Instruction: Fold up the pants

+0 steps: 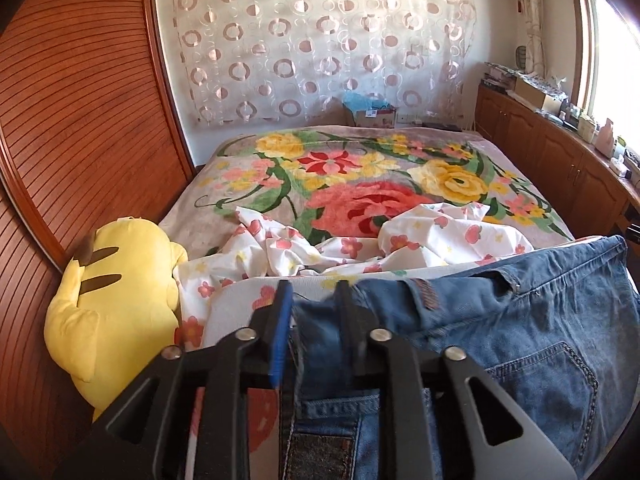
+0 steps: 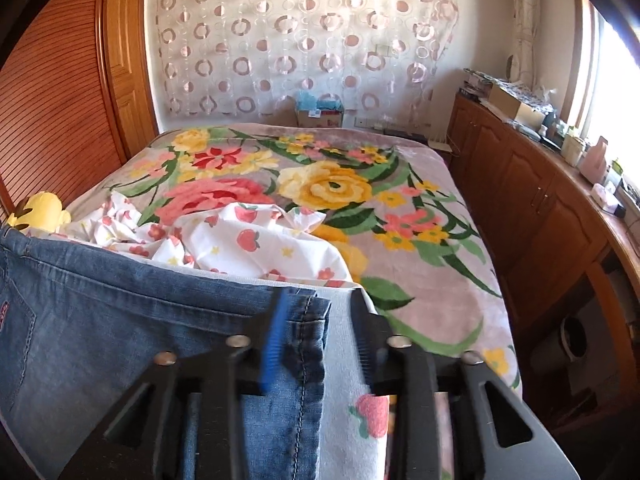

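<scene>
A bed under a grey plush blanket with big flowers point(image 2: 432, 208) carries a crumpled white strawberry-print sheet point(image 2: 256, 244), blue denim pants point(image 1: 540, 344) and a yellow plush toy point(image 1: 116, 304).

Pants point(image 1: 520, 340): blue denim, faded wash, coarse weave w/ contrast stitching, small metal rivet by pocket. Matt.
Left claw point(image 1: 312, 300) & right claw point(image 2: 320, 312): black matt plastic arms, shiny round metal pins; blue ribbed pad on one finger of each, looks like rubber or plastic.
Sheet point(image 1: 440, 236): thin white cloth, fruit & flower print, crumpled, matt.
Blanket point(image 2: 420, 216): thick plush cloth, fuzzy nap, big floral print.
Plush toy point(image 1: 112, 300): yellow soft fabric, dark stripes.
Wardrobe doors point(image 1: 80, 120): red-brown wood, ribbed slats, semi-gloss varnish.
Cabinets point(image 2: 540, 208): varnished wood, panelled.
Curtain point(image 1: 320, 40): sheer cloth, satiny ring pattern.
Box point(image 2: 320, 116): cardboard.
</scene>
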A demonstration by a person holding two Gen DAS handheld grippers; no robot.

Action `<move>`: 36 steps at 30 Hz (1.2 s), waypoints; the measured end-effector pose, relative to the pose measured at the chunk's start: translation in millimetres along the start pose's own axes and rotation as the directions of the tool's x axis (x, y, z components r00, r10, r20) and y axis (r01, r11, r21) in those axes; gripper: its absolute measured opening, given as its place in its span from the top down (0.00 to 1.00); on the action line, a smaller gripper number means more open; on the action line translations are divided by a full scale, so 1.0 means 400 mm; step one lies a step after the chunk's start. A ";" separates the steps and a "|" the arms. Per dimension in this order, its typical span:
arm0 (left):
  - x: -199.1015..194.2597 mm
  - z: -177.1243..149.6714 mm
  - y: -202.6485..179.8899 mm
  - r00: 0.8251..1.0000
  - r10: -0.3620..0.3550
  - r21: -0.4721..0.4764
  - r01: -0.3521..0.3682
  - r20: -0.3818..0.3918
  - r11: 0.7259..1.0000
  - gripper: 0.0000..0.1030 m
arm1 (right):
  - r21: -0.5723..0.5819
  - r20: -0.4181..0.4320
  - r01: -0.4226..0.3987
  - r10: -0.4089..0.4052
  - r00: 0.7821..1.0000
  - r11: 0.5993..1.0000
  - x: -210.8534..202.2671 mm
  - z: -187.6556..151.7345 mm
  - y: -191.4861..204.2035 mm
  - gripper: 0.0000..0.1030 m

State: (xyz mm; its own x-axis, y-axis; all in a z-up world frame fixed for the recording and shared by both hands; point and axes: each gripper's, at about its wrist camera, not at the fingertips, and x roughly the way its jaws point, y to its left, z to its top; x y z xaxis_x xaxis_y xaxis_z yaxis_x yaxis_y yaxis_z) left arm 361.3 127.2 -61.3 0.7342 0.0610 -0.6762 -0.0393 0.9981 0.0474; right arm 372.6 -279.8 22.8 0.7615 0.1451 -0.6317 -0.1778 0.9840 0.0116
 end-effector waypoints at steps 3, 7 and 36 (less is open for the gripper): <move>-0.019 -0.002 -0.011 1.000 -0.021 0.013 0.021 0.009 1.000 0.57 | 0.001 0.007 0.000 0.000 1.000 1.000 -0.016 -0.001 0.005 0.60; -0.051 -0.006 -0.025 0.999 -0.040 0.028 0.039 0.019 0.999 0.40 | 0.019 0.028 -0.012 0.012 1.000 1.000 -0.051 -0.026 0.008 0.60; -0.192 -0.150 -0.347 0.961 -0.275 0.189 0.274 -0.022 0.943 0.22 | 0.054 0.132 -0.035 0.028 0.991 0.998 -0.400 -0.192 0.023 0.55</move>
State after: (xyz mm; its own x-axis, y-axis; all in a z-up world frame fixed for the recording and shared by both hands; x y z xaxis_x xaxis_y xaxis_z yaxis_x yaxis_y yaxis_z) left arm 269.5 -15.4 -60.0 0.7016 -0.2152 -0.6793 0.2918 0.9565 -0.0016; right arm 201.1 -301.8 64.3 0.8320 0.1850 -0.5231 -0.1709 0.9824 0.0757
